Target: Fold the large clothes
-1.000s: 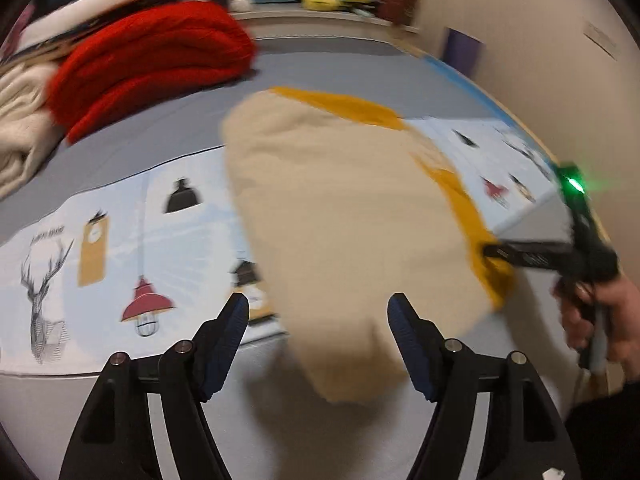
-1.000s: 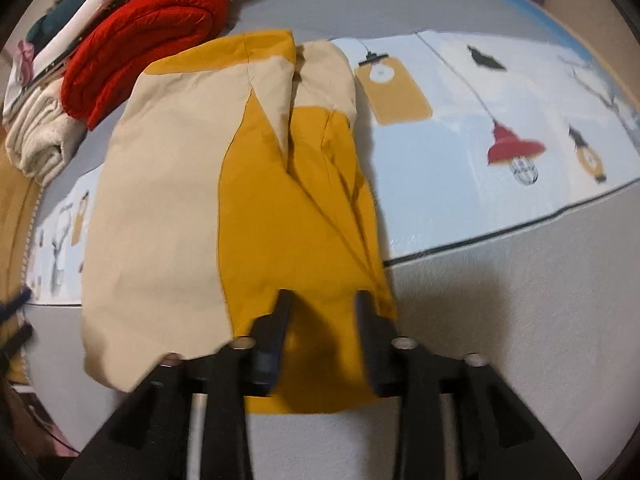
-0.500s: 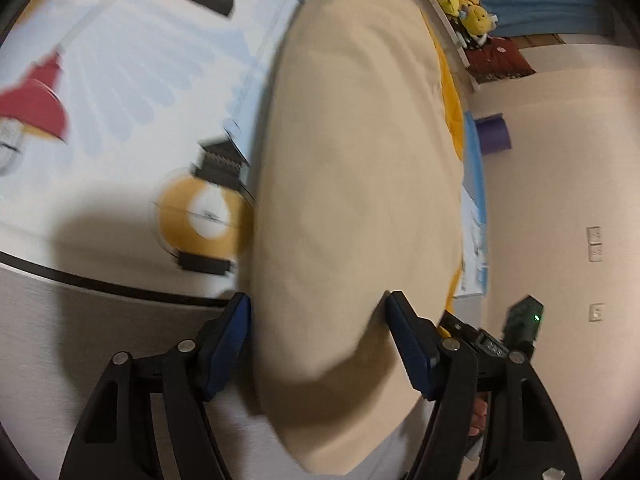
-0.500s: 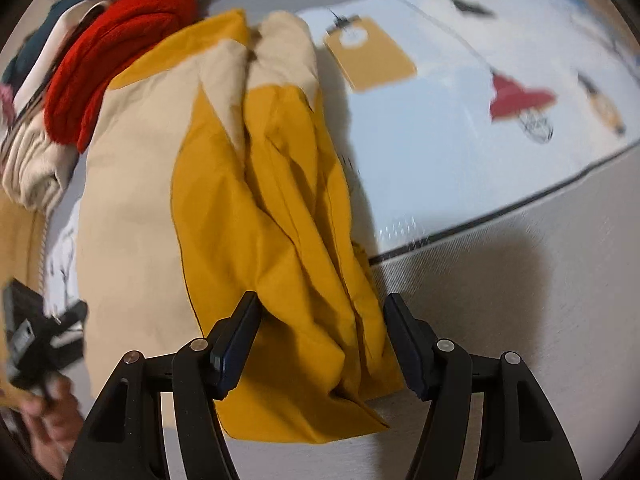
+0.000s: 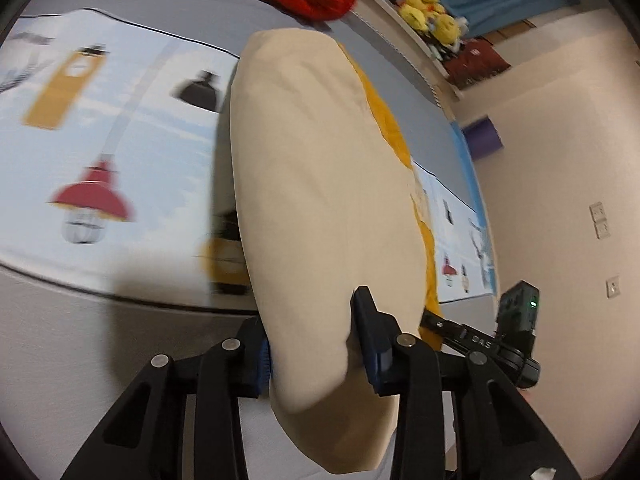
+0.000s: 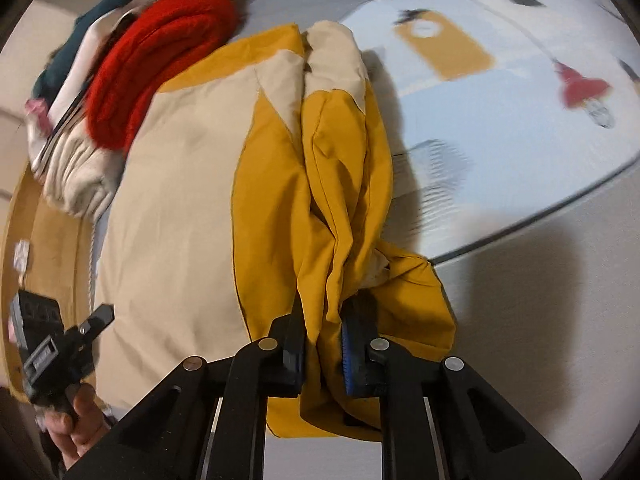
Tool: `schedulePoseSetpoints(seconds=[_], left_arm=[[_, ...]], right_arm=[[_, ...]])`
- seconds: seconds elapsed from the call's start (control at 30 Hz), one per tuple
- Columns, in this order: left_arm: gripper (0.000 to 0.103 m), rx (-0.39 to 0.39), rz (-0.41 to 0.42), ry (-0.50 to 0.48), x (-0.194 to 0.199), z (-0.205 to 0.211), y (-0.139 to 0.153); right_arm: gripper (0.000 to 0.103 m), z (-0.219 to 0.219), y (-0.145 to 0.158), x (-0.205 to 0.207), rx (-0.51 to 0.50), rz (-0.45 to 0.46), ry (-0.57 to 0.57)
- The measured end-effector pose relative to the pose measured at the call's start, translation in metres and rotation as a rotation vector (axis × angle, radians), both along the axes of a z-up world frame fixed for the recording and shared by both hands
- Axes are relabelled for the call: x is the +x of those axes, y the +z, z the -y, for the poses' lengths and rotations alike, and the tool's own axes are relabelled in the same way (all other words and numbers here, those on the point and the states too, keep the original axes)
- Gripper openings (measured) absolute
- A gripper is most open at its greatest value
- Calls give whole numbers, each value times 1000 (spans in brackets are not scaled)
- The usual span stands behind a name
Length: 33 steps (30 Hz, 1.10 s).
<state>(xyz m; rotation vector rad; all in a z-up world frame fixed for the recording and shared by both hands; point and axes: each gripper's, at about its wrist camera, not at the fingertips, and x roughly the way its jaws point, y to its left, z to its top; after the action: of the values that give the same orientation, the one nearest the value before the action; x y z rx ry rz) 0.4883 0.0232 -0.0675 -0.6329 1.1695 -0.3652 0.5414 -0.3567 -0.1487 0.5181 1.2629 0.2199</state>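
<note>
Two hand-held grippers pinch the near hem of a cream-and-mustard garment (image 6: pixel 208 200) lying on a bed (image 6: pixel 540 280). The left hand-held gripper (image 5: pixel 316 344) has closed on the cream corner, and the right hand-held gripper (image 6: pixel 322 344) has clamped a bunched mustard fold. The garment's long axis runs straight away from both, toward a red knit (image 6: pixel 160 56) on the pile of clothes at the far end. Both arms sit equally near, so the next fold looks likely to carry the hem forward along that line.
</note>
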Motion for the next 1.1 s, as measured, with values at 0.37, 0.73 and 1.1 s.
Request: schedulePoseSetpoints(seconds=[0.37,0.73,1.1], left_arm=[[41,214,-112,63,-6,-52,-27],[42,491,-17,-147,-48,-14,-14],[43,614,99,-104,-82,-2,-2]], right_arm=[[16,-80,2,-16,-18,-2,132],[30,-73,14,-30,-84,-10,20],[41,-54,8,-64,-243,-97,-71]])
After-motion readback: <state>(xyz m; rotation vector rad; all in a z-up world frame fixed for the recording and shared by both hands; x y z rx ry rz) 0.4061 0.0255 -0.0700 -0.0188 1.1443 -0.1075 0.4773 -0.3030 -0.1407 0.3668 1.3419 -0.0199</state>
